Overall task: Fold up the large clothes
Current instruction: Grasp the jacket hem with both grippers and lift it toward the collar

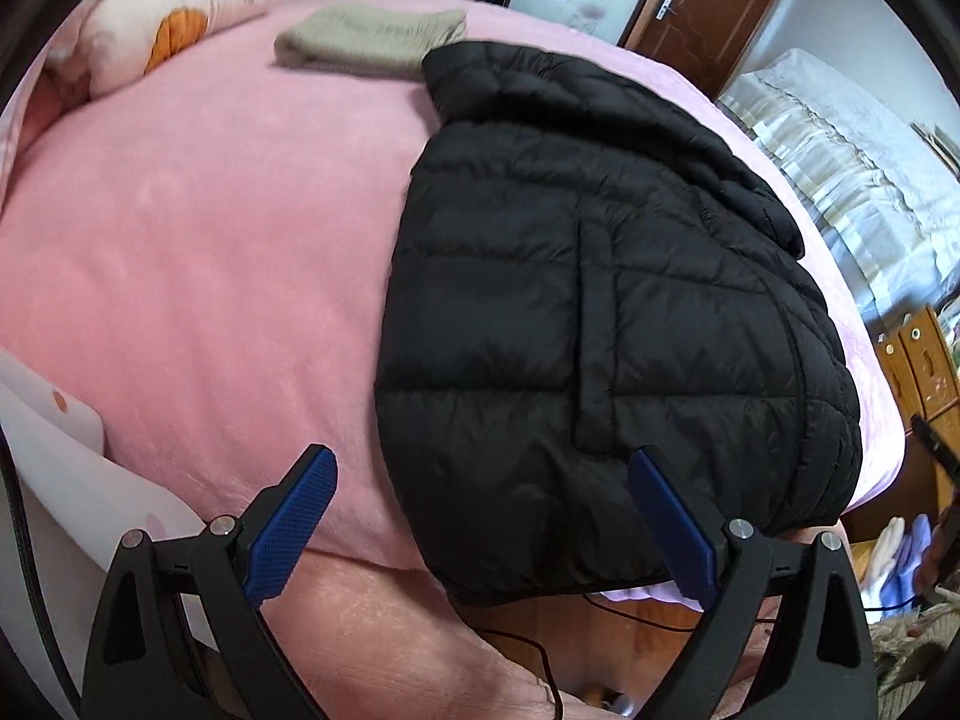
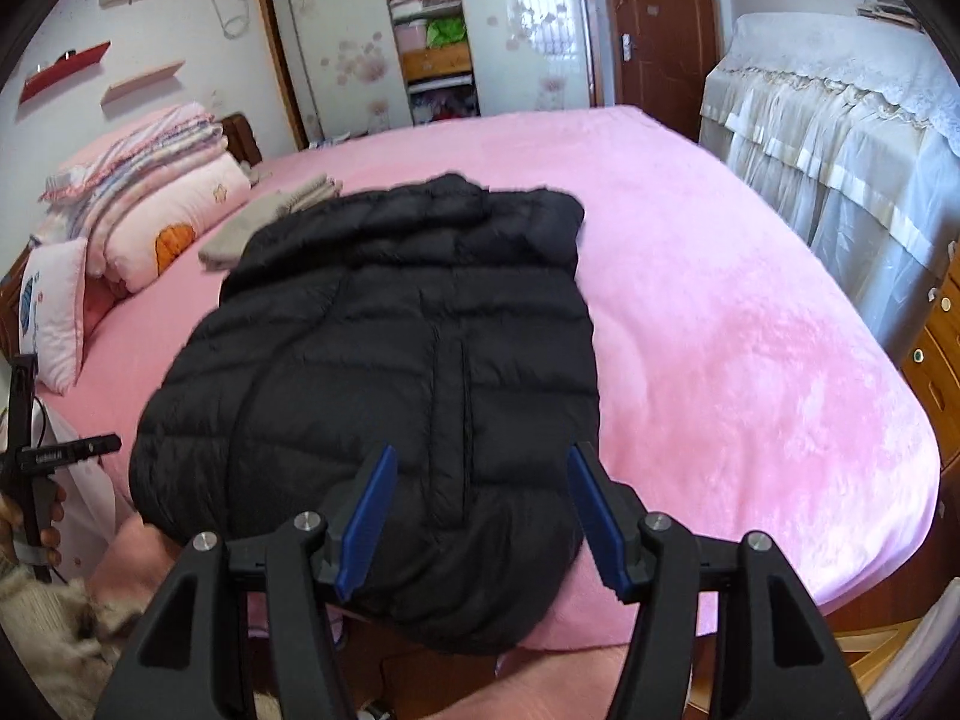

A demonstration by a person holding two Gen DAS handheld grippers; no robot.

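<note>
- Left wrist view: the left gripper (image 1: 483, 516) has its jaws spread wide with nothing between them, hanging over the near edge of the bed (image 1: 198, 252).
- The black puffer jacket (image 1: 600, 312) lies flat on the pink bedspread, already folded in on itself, its hem drooping a bit over the near edge.
- Right blue pad (image 1: 675, 531) sits just above the jacket's near hem; can't say if it's touching.
- Right wrist view: the right gripper (image 2: 483, 516) is also gaping, nothing pinched, poised over the jacket's near end.
- A folded beige knit (image 1: 372, 39) sits at the far end by the jacket's collar, with a stack of folded quilts (image 2: 162, 204) far left.
- A hand (image 2: 36, 531) on the left tool's handle shows at the left edge.
</note>
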